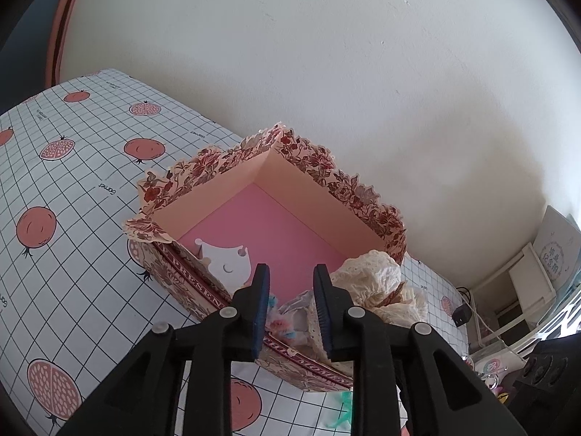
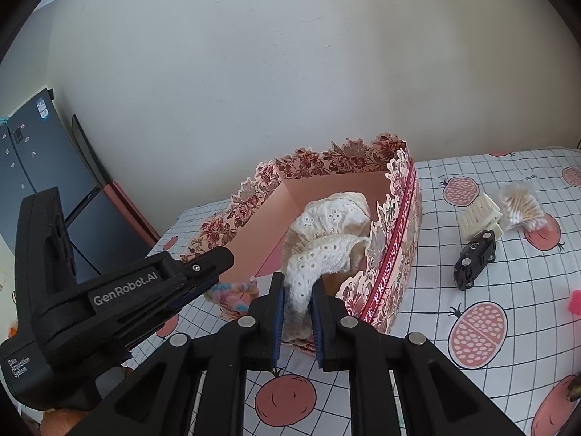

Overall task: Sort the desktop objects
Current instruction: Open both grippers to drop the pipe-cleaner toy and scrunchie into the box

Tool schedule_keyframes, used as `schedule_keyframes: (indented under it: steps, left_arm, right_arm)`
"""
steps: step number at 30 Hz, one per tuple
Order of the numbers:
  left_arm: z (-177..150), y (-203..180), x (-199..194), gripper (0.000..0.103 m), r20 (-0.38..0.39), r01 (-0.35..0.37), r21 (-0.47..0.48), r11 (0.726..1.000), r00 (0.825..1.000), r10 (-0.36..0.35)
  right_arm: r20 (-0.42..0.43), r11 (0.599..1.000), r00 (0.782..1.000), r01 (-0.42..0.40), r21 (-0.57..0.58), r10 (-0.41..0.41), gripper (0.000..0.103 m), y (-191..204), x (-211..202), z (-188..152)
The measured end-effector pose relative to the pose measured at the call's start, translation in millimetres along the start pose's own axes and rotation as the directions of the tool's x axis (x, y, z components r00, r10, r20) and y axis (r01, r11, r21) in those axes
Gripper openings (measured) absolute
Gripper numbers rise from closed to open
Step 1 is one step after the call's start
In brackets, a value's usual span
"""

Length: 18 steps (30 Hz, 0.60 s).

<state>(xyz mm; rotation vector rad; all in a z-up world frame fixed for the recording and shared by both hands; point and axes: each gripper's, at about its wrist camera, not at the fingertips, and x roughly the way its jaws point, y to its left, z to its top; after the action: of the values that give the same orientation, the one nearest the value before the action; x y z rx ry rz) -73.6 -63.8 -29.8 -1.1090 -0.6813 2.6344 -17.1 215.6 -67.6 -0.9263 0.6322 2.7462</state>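
Lace cloth held at the edge of a floral box on a pomegranate-print table.

The cream lace cloth [image 2: 326,232], draped into the floral box [image 2: 395,239], is pinched by the right gripper [image 2: 297,290]. The left gripper [image 1: 292,279] is slightly parted, with nothing pressed between its pads.

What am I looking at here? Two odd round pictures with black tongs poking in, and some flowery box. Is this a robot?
No robot: a person holds a black two-finger clamp in each hand, each with a wide-angle camera looking along its fingers. One picture is from the left gripper, whose jaws stand apart above a pastel fuzzy trinket. The other is from the right gripper, pinching cream lace fabric that lies in the floral cardboard box. On the pomegranate-print tablecloth lie a black toy car and bagged cotton swabs.
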Motion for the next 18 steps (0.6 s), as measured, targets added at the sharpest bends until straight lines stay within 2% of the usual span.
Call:
schedule_keyframes:
  steps: [6, 14, 18]
  left_arm:
    - [1.1, -3.7, -2.4, 0.032, -0.007, 0.002, 0.009, 1.000, 1.000, -0.002]
    - [5.2, -9.1, -8.2, 0.043, -0.011, 0.002, 0.014, 1.000, 1.000, -0.002]
    - [7.2, -12.9, -11.8, 0.045, -0.013, 0.001, 0.025, 1.000, 1.000, -0.001]
  right_arm:
    - [0.013, 1.000, 1.000, 0.003, 0.006, -0.003, 0.028, 1.1, -4.4, 3.5]
    - [0.028, 1.000, 1.000, 0.003, 0.016, -0.003, 0.029, 3.0, -12.5, 9.4]
    - [0.034, 1.000, 0.999, 0.004, 0.017, -0.005, 0.031, 4.6, -16.9, 12.0]
